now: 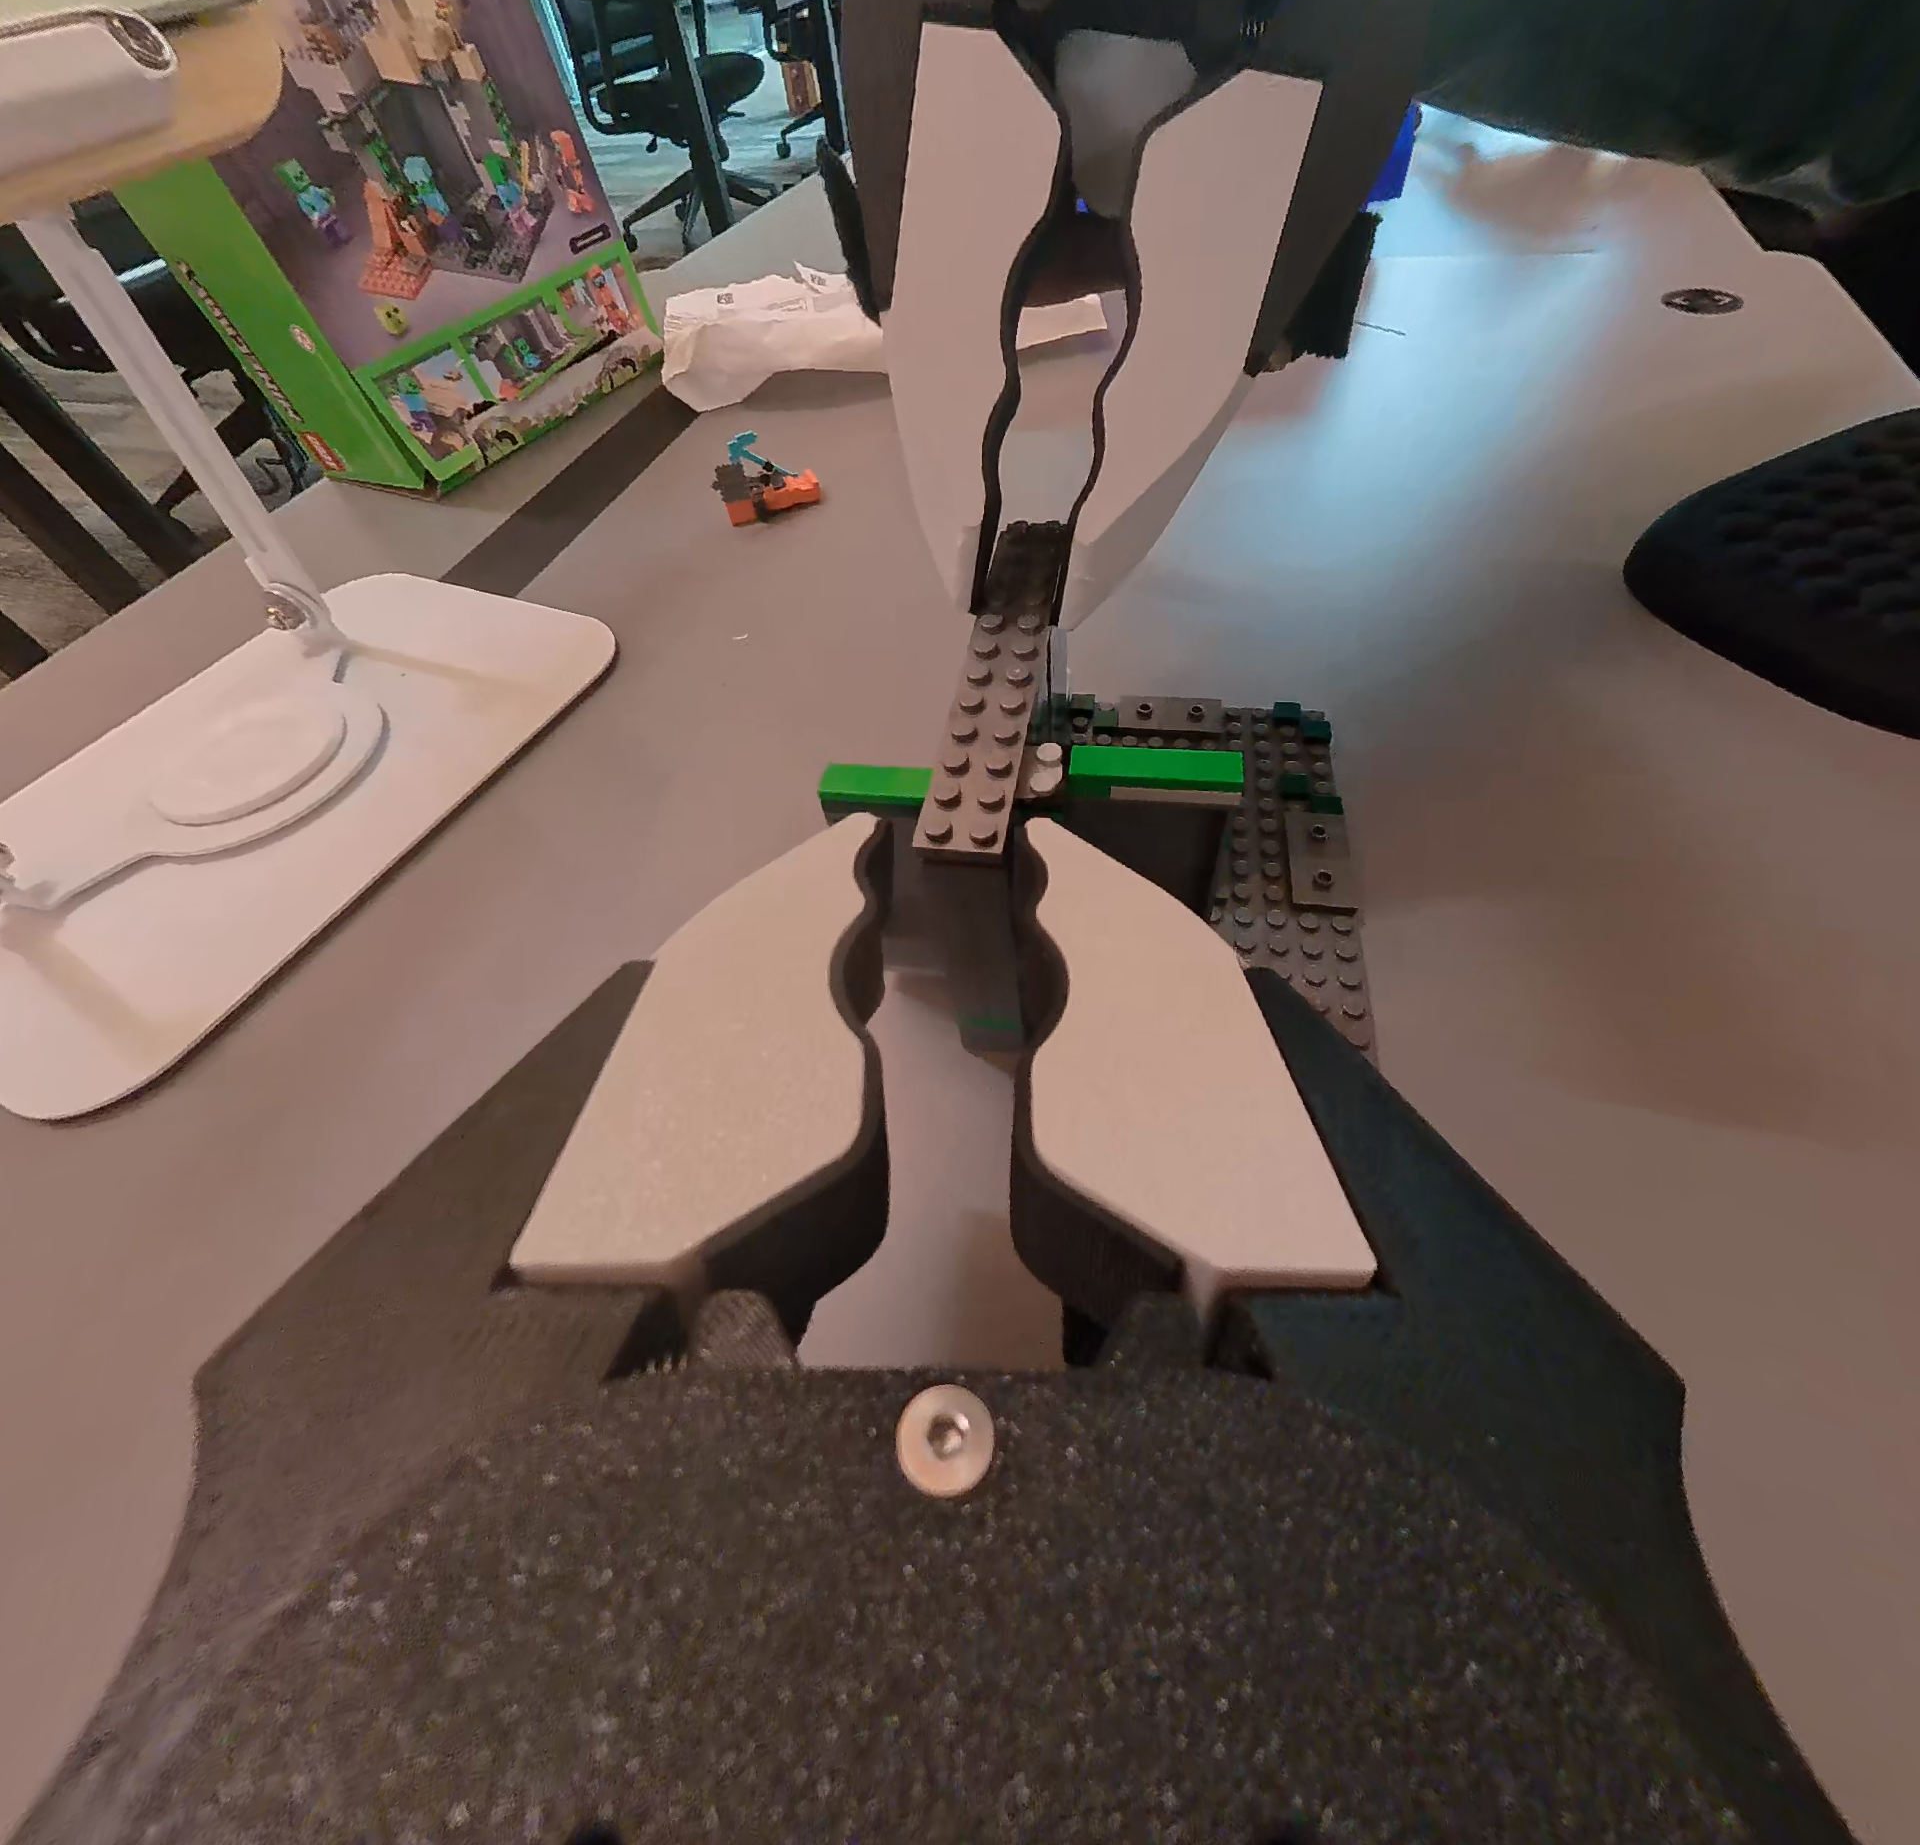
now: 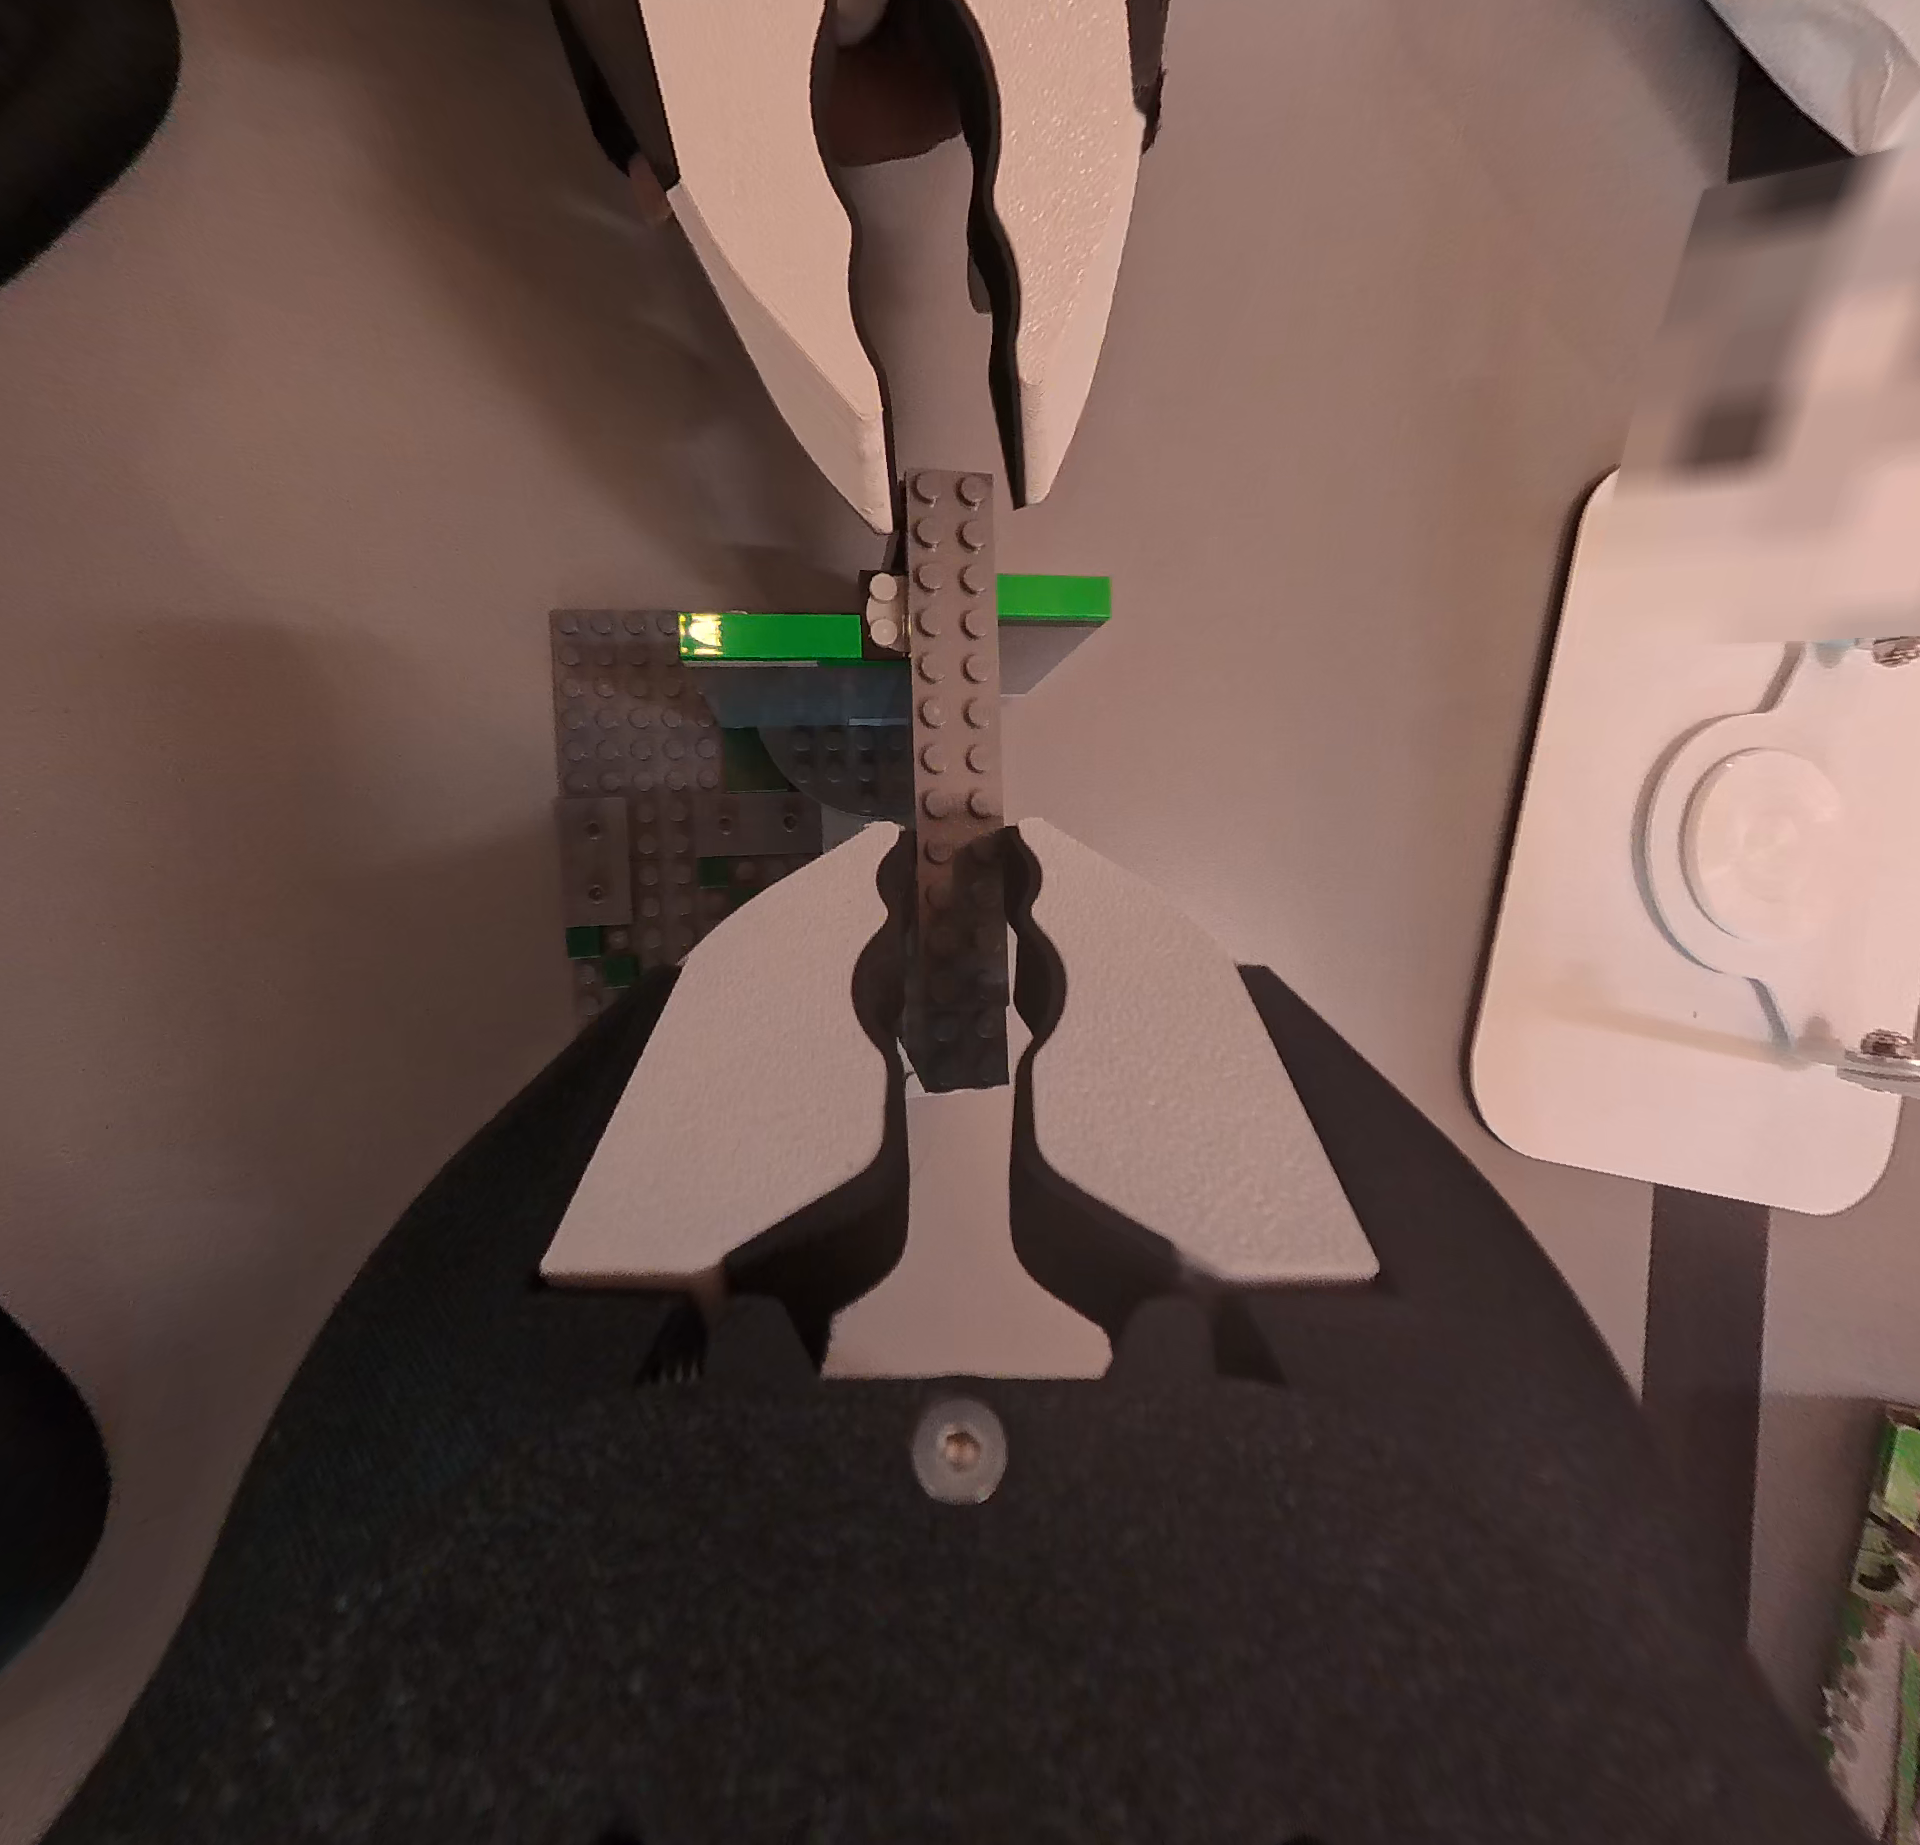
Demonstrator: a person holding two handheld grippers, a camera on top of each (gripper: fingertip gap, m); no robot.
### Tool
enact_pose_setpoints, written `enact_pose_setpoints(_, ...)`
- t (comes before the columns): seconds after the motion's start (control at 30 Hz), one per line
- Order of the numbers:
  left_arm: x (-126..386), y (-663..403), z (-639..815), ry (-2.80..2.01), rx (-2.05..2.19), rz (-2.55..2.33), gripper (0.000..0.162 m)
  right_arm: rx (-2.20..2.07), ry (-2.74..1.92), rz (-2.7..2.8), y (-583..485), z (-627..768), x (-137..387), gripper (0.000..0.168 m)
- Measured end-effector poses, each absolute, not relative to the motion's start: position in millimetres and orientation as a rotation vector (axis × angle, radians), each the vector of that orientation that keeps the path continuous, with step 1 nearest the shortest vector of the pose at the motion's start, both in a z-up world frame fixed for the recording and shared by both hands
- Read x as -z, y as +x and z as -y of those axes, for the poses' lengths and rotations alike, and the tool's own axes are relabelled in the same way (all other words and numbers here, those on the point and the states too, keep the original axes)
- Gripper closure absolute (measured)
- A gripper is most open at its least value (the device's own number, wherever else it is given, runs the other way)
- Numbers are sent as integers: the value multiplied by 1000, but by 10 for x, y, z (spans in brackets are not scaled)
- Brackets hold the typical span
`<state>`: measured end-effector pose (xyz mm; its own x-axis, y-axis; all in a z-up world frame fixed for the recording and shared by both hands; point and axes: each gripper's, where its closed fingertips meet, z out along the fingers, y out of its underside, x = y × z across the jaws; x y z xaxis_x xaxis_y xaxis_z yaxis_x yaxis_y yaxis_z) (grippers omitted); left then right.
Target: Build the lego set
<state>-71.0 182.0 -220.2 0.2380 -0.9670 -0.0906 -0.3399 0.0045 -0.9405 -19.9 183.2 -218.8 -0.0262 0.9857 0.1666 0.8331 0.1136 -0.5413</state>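
A: How do I seat this?

B: Your right gripper (image 2: 951,964) pinches one end of the long grey plate (image 2: 951,715). Your left gripper (image 1: 951,839) stands slightly spread around the other end. Keep it level, line its studs over the build (image 1: 1226,839), then press evenly.

A: And the plate?

B: Two studs wide, dark grey, crossing the green strip (image 1: 1153,769) mid-table, clear of the box (image 1: 416,237) at the far edge.

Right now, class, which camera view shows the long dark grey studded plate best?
The right wrist view: the long dark grey studded plate lies almost fully visible from above. The left wrist view shows it foreshortened, its near end partly hidden.
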Motion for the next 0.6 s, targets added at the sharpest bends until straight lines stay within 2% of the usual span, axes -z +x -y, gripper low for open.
enact_pose_setpoints(0.6,2214,-698,-1806,-1527,801,-1290,145,-418,-1756,1888,-184,-1840,2174,151)
